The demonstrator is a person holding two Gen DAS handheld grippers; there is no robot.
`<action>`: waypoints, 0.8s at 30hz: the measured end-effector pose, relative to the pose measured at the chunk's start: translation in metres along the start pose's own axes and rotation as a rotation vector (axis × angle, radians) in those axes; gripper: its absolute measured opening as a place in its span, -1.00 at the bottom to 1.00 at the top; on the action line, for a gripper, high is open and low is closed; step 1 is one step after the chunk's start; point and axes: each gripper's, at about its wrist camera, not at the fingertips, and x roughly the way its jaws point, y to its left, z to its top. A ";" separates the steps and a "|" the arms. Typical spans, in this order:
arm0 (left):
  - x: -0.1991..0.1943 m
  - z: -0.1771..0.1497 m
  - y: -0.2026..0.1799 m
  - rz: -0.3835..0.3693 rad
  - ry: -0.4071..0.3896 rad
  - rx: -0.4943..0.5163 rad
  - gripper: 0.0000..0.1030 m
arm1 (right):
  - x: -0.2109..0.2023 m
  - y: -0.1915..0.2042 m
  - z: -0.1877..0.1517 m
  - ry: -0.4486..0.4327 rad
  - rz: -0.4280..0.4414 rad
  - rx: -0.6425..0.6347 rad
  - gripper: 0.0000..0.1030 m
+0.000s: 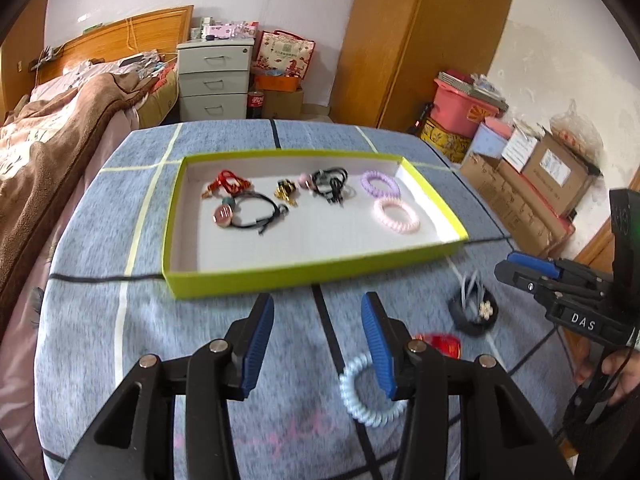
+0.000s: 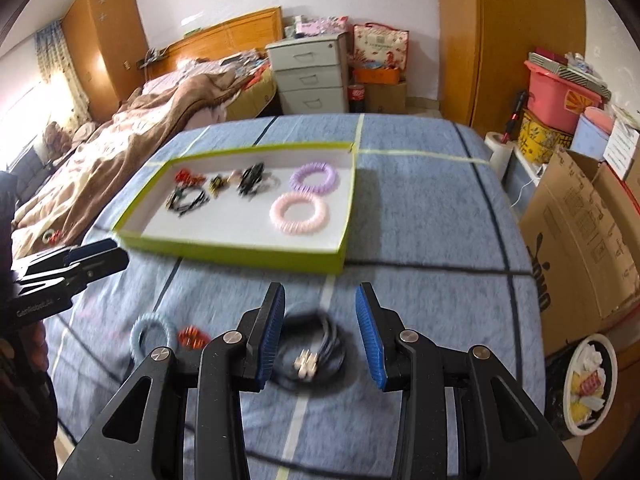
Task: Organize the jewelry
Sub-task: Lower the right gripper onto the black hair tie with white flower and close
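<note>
A green-edged tray [image 1: 280,270] [image 2: 240,252] on the blue cloth holds a purple coil band [image 1: 380,183] [image 2: 314,176], a pink coil band [image 1: 396,216] [image 2: 298,208] and several dark and red hair ties. My left gripper [image 1: 318,344] is open above the cloth, with a pale blue coil band [image 1: 356,394] [image 2: 154,334] by its right finger and a red clip [image 1: 438,343] [image 2: 193,337] beyond. My right gripper [image 2: 320,332] is open above a black hair tie with a white charm [image 2: 310,356] [image 1: 474,312].
A bed with a brown blanket [image 1: 52,132] lies to the left. A white drawer unit [image 1: 214,78] stands behind. Cardboard boxes [image 2: 580,240] and a pink bin [image 1: 460,106] line the right side. A plate [image 2: 588,384] sits low at the right.
</note>
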 end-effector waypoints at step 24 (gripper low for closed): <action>0.016 -0.040 -0.018 -0.032 0.107 0.020 -0.07 | 0.029 -0.003 -0.011 0.034 0.011 -0.055 -0.26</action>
